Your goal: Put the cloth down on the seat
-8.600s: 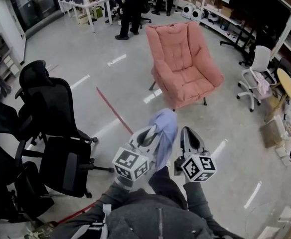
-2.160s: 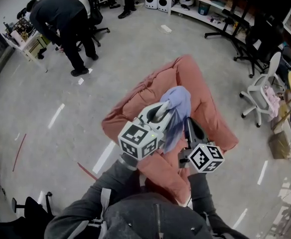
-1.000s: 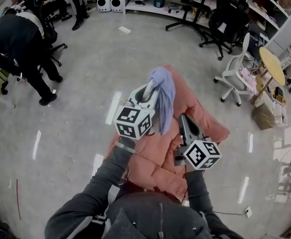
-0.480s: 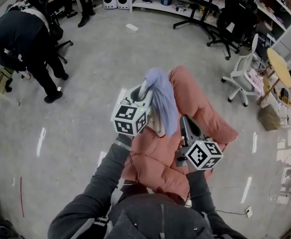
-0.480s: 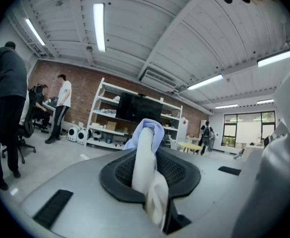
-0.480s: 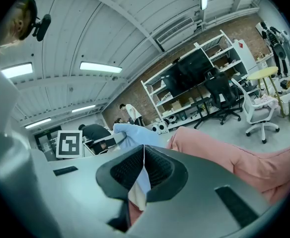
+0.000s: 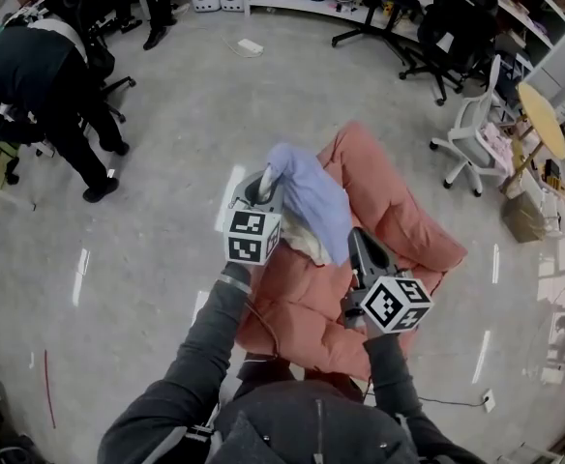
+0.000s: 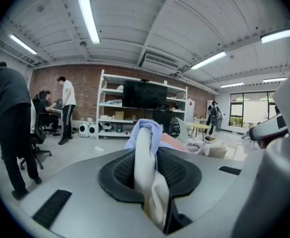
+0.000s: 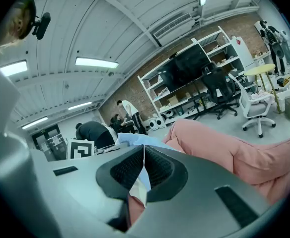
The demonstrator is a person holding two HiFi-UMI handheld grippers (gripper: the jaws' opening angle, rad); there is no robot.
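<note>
Left gripper: clamped on a thick bunched fold of the cloth; jaws just eased slightly wider, fold pressed between the pads. Right gripper: closed almost together on a thin edge of the same cloth; held nearer the body than the left.

Cloth: pale blue with a paler underside; slung from one gripper to the other, above the seat and not yet resting on it. Treat as light, soft and limp; expect sagging and draping with no shape of its own; judged non-fragile and unlikely to slide out of the ribbed pads. Best hold: opposite edges, one per gripper, as at present; note that the bunched fold in the left jaws may cling on opening, so a thinner pinch there would probably release cleaner.

Surroundings, largest first:
- pink padded armchair directly below both grippers; backrest beyond the right gripper's tips, seat under and behind both; nothing seen lying on the seat;
- person in dark clothing well apart, left of the left gripper;
- black office chairs far beyond the tips;
- white office chair and round yellow table well off to the right of the right gripper.

No obstruction judged between cloth and seat.
</note>
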